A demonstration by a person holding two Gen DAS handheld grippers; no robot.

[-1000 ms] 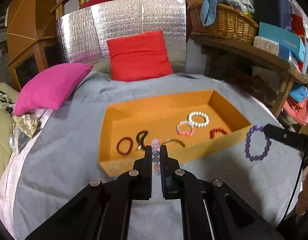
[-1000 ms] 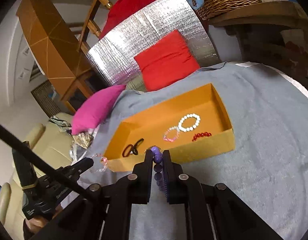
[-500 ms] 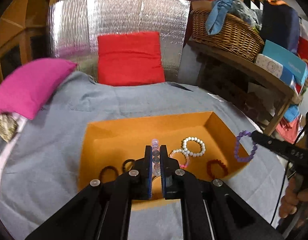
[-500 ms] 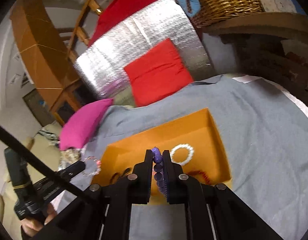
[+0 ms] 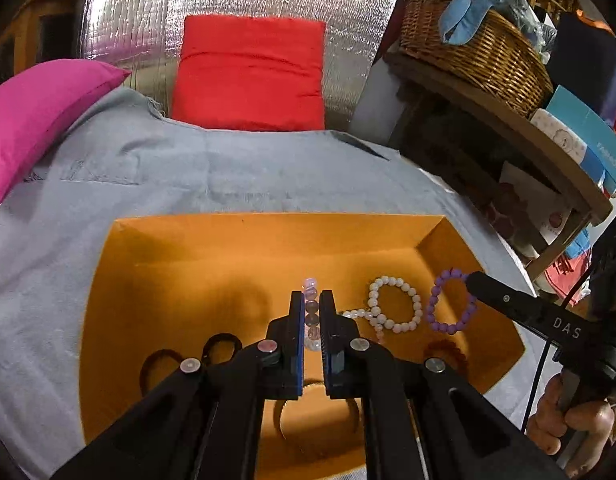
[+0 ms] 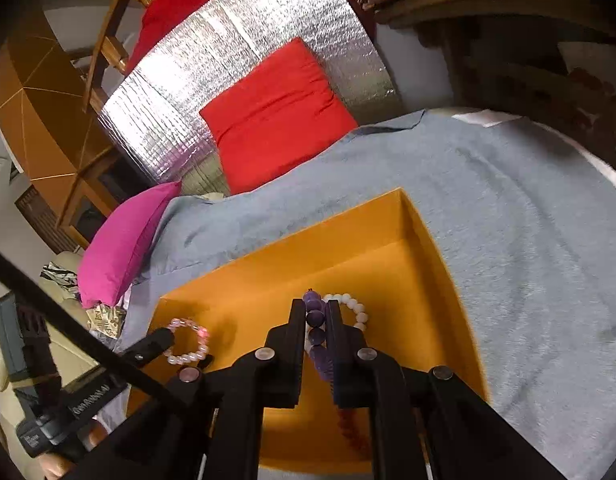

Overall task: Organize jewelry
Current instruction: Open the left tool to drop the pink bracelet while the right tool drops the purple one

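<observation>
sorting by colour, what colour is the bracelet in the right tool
Purple bracelet, clearest in the left wrist view.

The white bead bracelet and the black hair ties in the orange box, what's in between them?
In the left wrist view, the left gripper hangs between the hair ties and the white bead bracelet, its fingers clamping a pale pink bracelet.

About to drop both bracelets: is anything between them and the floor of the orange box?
Nothing visible blocks them. The purple bead bracelet hangs beside the white pearl bracelet lying in the orange cardboard box; bare floor lies ahead of the pale pink bead bracelet.
</observation>
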